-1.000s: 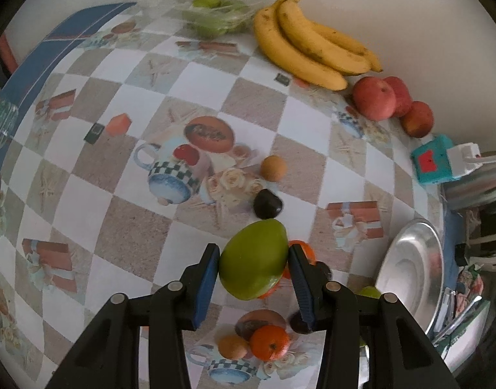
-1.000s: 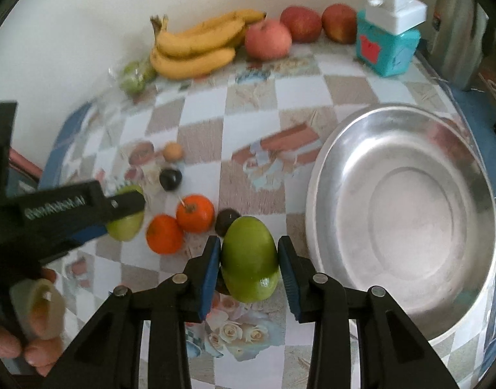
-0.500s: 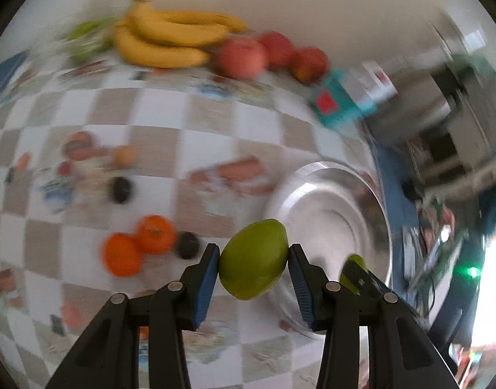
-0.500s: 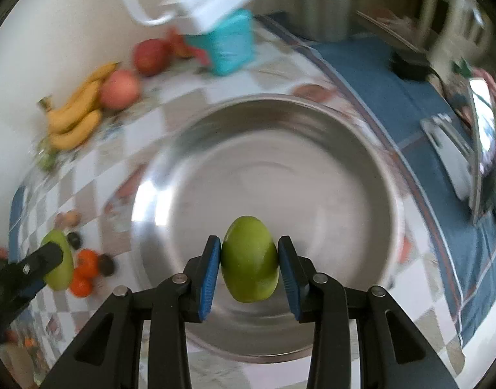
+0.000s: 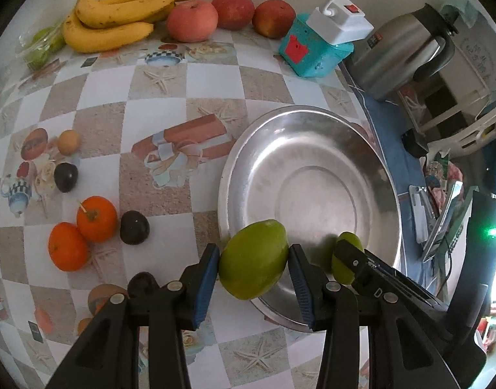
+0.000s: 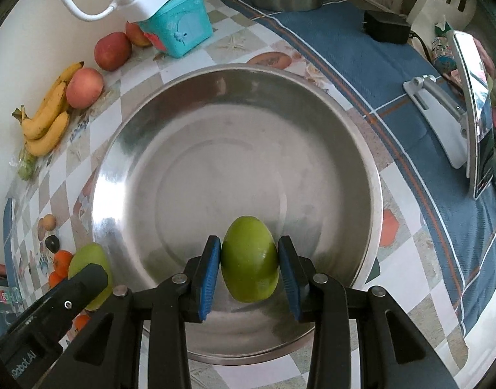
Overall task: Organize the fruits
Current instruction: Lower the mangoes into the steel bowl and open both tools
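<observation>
While the left gripper (image 5: 253, 261) pinches one green mango (image 5: 253, 259) over the near rim of the steel bowl (image 5: 312, 149), the right gripper (image 6: 249, 265) clamps a second mango (image 6: 249, 259) above the bowl's near inside. Left of the bowl lie two oranges (image 5: 95, 214); beyond it, bananas (image 5: 118, 16) and apples (image 5: 191, 19).

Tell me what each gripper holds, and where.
Left gripper holds a green mango, right gripper another green mango; fingers press their opposite sides.
</observation>
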